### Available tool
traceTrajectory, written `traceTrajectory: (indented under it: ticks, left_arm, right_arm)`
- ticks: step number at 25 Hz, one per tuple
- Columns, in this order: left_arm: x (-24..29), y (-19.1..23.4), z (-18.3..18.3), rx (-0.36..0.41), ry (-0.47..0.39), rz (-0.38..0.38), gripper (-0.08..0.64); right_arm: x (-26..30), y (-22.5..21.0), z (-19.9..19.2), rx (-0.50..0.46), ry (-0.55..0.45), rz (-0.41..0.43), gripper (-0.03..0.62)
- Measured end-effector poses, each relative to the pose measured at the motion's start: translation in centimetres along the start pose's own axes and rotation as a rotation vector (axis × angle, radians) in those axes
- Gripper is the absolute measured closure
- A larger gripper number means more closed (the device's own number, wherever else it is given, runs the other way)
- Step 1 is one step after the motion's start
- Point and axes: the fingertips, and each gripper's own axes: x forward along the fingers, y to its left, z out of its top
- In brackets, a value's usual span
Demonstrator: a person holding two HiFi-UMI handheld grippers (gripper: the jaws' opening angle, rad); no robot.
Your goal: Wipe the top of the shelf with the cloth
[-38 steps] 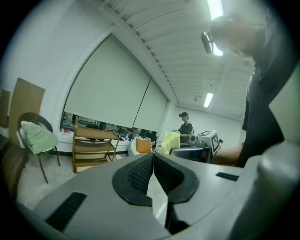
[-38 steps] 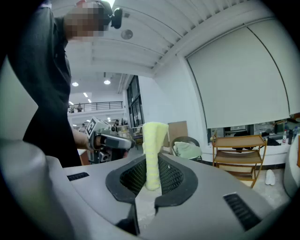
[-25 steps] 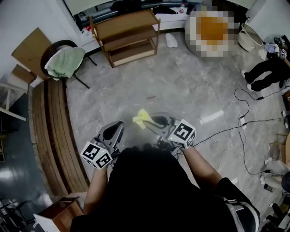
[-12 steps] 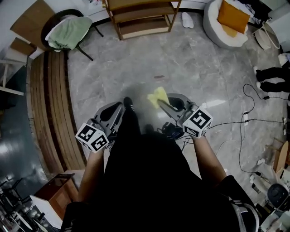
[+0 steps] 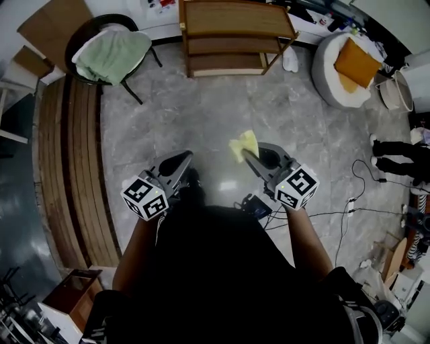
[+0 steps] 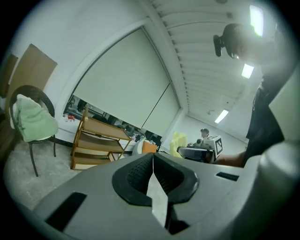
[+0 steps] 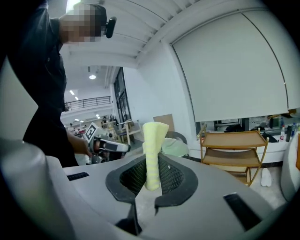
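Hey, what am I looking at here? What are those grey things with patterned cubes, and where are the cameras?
No robot: a person holds a grey hand tool in each hand; the cubes are part of them. One picture comes from a camera on the person's head, looking down; the other two come from cameras on each tool, looking along its tongs. The left gripper has its tongs shut on nothing. The right gripper pinches a yellow cloth. Ahead on the floor stands the wooden shelf, some way off.
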Motion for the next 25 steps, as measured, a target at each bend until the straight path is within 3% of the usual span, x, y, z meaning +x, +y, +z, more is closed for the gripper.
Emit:
traceTrajectory:
  ticks: [7, 16, 20, 25]
  left_arm:
    - [4.0, 6.5, 6.0, -0.015, -0.014, -0.065, 0.548]
    - [10.9, 11.1, 7.9, -0.067, 0.035, -0.094, 0.548]
    - [15.0, 14.1, 9.0, -0.062, 0.075, -0.052, 0.548]
    - [21.5, 18.6, 12.9, -0.091, 0.089, 0.03, 0.548]
  right_arm:
    - [5.4, -5.8, 4.8, 0.002, -0.025, -0.068, 0.543]
    - [8.5, -13.4, 5.8, 0.047, -0.029, -0.088, 0.543]
    - [11.5, -18.6, 5.7, 0.07, -0.026, -0.047, 0.543]
    - [14.0, -26.4, 8.1, 0.028, 0.016, 0.036, 0.543]
